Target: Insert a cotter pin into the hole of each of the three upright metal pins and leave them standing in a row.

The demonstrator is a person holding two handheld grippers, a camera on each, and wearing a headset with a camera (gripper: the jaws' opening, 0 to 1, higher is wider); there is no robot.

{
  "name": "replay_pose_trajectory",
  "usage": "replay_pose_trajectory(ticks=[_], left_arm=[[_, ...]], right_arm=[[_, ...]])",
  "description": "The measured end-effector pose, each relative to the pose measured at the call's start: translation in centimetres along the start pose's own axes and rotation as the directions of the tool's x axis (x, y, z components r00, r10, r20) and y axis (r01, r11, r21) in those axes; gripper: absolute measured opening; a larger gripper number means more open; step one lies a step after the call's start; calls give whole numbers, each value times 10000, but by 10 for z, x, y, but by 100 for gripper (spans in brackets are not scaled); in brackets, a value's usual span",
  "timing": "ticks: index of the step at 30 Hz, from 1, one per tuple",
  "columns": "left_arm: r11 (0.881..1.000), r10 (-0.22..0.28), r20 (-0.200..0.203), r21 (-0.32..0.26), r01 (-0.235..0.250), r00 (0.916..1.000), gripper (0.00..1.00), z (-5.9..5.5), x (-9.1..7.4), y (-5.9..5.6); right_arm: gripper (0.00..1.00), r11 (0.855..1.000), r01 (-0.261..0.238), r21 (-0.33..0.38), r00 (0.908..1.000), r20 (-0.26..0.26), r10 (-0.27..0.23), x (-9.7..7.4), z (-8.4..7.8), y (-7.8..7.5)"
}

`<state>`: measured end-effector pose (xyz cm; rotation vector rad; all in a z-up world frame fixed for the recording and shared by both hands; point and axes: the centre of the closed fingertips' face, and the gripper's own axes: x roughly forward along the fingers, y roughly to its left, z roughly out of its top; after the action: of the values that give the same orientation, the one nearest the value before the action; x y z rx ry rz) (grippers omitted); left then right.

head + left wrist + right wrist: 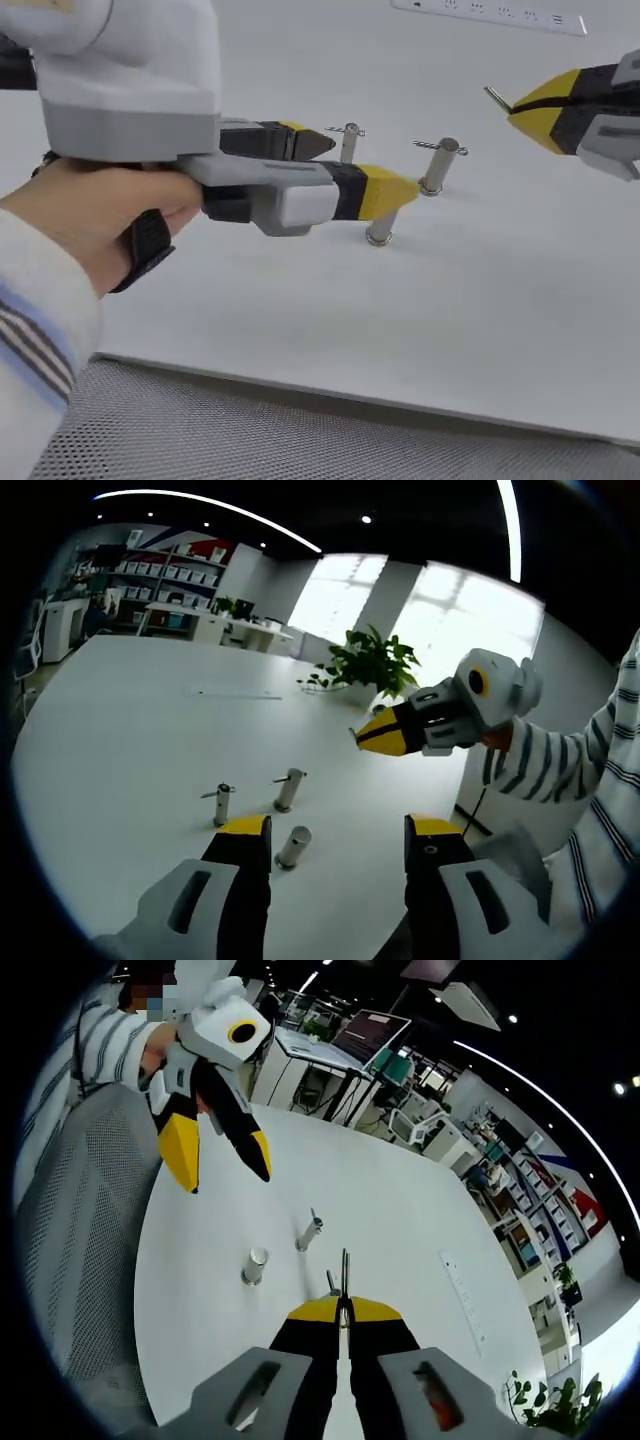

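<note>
Left gripper: jaws spread, nothing between them, held low over the table, just short of the near pin. Near pin upright, top bare. Right gripper: jaws pressed together on a loose cotter, raised well clear of the pins. Far-left pin and far-right pin upright, each with a cotter crosswise near its top. The three pins stand near one another in a triangle

Yellow-black fingers, silver metal pins, white table, striped sleeve
</note>
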<state>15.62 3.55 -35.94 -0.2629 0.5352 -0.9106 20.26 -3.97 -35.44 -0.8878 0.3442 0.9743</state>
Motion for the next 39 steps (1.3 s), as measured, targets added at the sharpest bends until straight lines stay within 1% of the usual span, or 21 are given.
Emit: replay_pose_trajectory(ticks=[1,4,5,6,9,12,15,16,18,22,24,25,32,39], left_arm=[[9999,-150,-18,-73,150,9999,47,1,3,-3],[9989,-408,-81,-240,406,9991,41,2,8,-9],[9983,-495,-112,-311,492,9987,38,2,9,-11],[9972,-619,-134,-422,613,9980,36,2,11,-13],[9949,-804,-103,-621,796,9967,31,3,14,-17],[9917,-911,2,-909,907,9958,26,5,16,-20],[9908,-950,35,-967,949,9955,20,6,16,-20],[9906,-958,35,-973,957,9954,18,6,16,-21],[9898,-1005,10,-1013,1001,9949,15,5,16,-21],[9866,-1113,-21,-1200,1103,9938,7,2,17,-19],[9861,-1130,-41,-1232,1116,9936,5,1,19,-18],[9858,-1163,-70,-1232,1146,9932,4,0,19,-21],[9854,-1223,-198,-1219,1191,9923,0,-3,21,-22],[9860,-1205,-245,-1186,1168,9924,0,-4,20,-22]], right_arm=[[0,10000,-2,-57,10000,-6,2,-1,2,4],[0,9977,5,-672,9999,103,2,-4,10,17],[0,9973,-8,-735,9999,100,15,-4,11,20],[0,9971,84,-755,9998,185,-70,-4,14,22],[0,9972,14,-748,9989,460,20,-3,20,33],[0,9959,-39,-903,9988,482,83,-2,24,43],[0,9954,-90,-958,9986,508,139,0,22,49],[0,9949,-99,-1005,9986,513,151,-1,26,52],[0,9943,-98,-1065,9988,477,150,-1,25,52],[0,9933,-148,-1145,9987,463,202,0,25,54],[0,9921,-176,-1241,9986,476,236,0,27,55],[0,9915,-210,-1286,9984,492,275,0,27,56],[0,9883,-335,-1491,9977,541,420,2,32,61],[0,9877,-395,-1516,9969,609,492,3,35,64]])
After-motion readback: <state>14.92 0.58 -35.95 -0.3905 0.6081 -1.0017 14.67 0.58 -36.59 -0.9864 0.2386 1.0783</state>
